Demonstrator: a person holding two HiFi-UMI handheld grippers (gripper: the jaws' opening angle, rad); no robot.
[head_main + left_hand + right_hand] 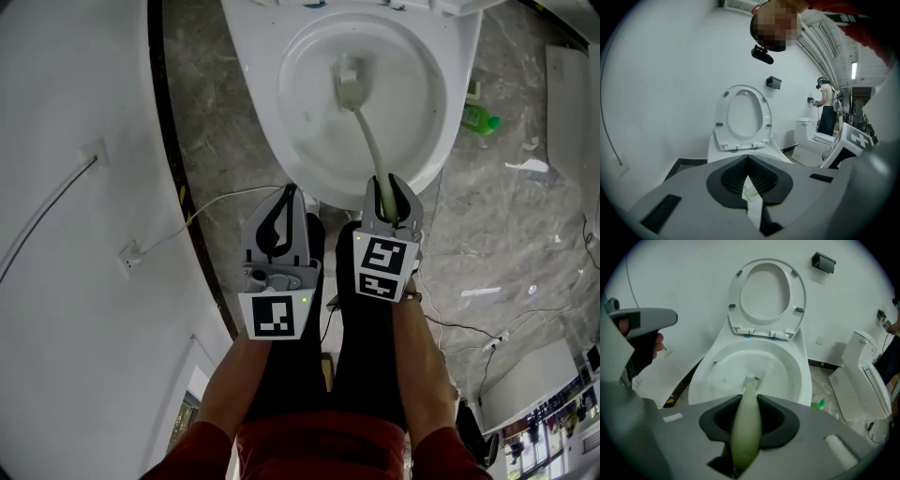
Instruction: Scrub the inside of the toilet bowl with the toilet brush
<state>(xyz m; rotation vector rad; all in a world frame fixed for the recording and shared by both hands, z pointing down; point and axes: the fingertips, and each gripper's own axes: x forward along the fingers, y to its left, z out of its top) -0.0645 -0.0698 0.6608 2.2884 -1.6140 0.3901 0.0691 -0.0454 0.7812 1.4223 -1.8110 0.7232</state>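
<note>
The toilet brush [367,136] reaches down into the toilet bowl [427,112], with its head deep inside. Your right gripper [392,187] is clenched on the brush's pale green handle above the bowl's front rim. Your left gripper [286,202] hangs beside that rim, jaws pressed together on nothing. A green bottle [480,119] lies on the floor near the bowl.

At the top edge of your head view the toilet bowl [272,103] is cut off; the toilet brush [361,117] hides its handle end inside your right hand-held gripper [394,187].
</note>
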